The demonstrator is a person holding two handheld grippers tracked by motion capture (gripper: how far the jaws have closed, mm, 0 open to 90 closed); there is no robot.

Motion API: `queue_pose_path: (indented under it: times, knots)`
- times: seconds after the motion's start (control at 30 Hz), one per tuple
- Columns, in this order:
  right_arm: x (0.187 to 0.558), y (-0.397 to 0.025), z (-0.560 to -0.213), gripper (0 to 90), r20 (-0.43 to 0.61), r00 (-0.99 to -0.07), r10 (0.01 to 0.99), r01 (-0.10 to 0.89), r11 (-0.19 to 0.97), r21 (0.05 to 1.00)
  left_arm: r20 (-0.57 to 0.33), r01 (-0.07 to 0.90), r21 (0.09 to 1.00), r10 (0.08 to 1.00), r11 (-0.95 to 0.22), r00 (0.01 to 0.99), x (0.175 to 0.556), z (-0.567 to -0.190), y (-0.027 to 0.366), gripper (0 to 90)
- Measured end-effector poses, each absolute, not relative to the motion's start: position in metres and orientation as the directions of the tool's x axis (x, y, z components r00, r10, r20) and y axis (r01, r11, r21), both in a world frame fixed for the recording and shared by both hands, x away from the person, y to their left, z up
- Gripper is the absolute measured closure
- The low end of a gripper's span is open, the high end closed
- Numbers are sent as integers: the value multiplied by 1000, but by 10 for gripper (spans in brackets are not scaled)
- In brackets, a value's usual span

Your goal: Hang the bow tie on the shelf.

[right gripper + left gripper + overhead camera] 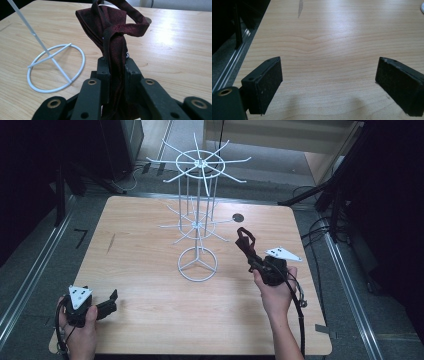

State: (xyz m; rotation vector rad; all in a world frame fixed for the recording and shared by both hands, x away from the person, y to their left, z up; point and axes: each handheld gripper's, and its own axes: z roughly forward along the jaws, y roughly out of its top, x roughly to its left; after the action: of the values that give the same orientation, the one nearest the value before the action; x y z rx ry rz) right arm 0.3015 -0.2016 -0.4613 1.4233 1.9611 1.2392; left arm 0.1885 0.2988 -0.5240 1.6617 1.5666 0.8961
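Right tool (117, 67) pinches a dark red tie (113, 32) — white rack base (56, 68) beside.

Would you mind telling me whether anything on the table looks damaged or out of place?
Only a dark streak mars the table left of the white wire rack; it looks like a scuff. The rack stands upright.

The tie (113, 37) is dark red with a fine woven sheen, edged in black along its folds. It is bunched and knotted, with a band looping over its top. Its lower part is pinched between the jaws of the right gripper (115, 72), so it stands upright and clear of the bench. It sits just right of the white wire rack (198, 215), apart from the rack's ring base.
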Motion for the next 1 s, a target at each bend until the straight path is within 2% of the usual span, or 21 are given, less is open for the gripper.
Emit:
queue_pose_path:
  times: [1.0]
  knots:
    - [259,-191,-443,788,113,-422,900,424,85,902,37,537,842,998,-55,43,189,-524,299,79]
